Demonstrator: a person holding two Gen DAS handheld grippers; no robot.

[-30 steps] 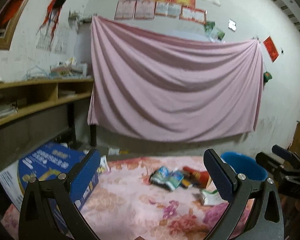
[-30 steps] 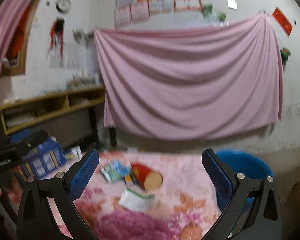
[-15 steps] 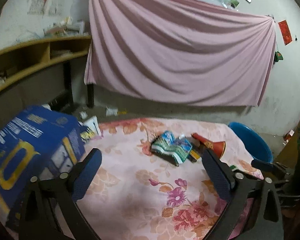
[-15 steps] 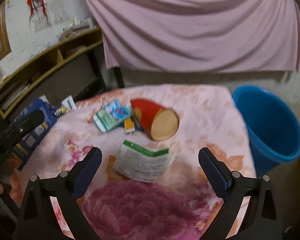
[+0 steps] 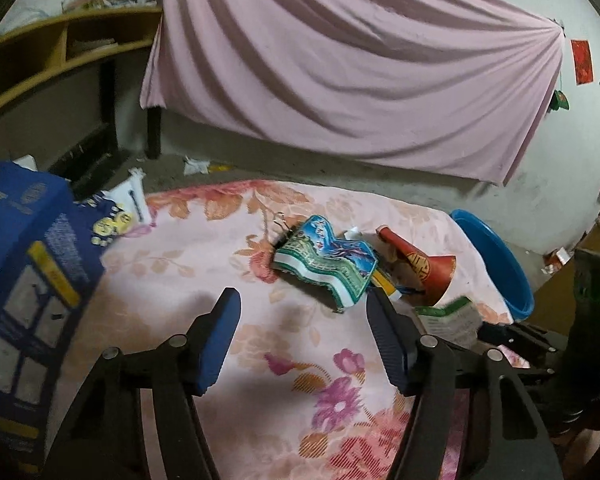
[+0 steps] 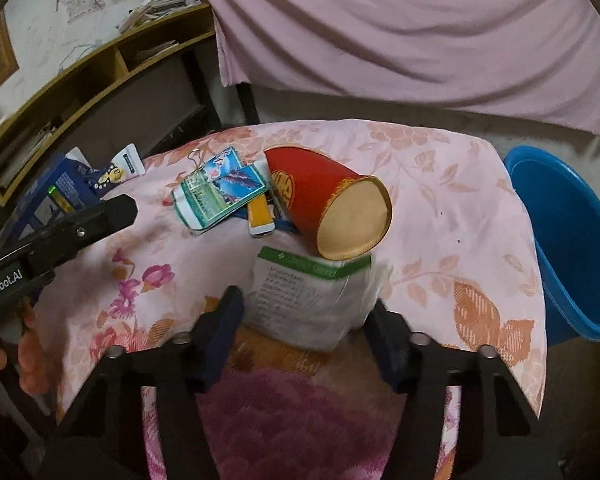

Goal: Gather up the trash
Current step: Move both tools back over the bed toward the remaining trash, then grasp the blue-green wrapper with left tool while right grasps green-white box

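Right tool (image 6: 302, 322) spread wide, straddling near edge of white packet (image 6: 308, 300) on tabletop (image 6: 440, 184), nothing gripped. Best bet: go lower, pinch packet edge, dodge red cup (image 6: 332, 200), then blue bucket (image 6: 572, 240) just right. Left tool (image 5: 304, 334) wide, empty, short of wrapper (image 5: 328, 264)

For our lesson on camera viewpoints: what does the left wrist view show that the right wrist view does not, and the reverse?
Only left: the red paper on the wall, litter on the floor.
Only right: the red cup's open mouth, the blue basin's inside.
Both: the floral cloth, the blue-green packet, the white-green leaflet, both tongs open.
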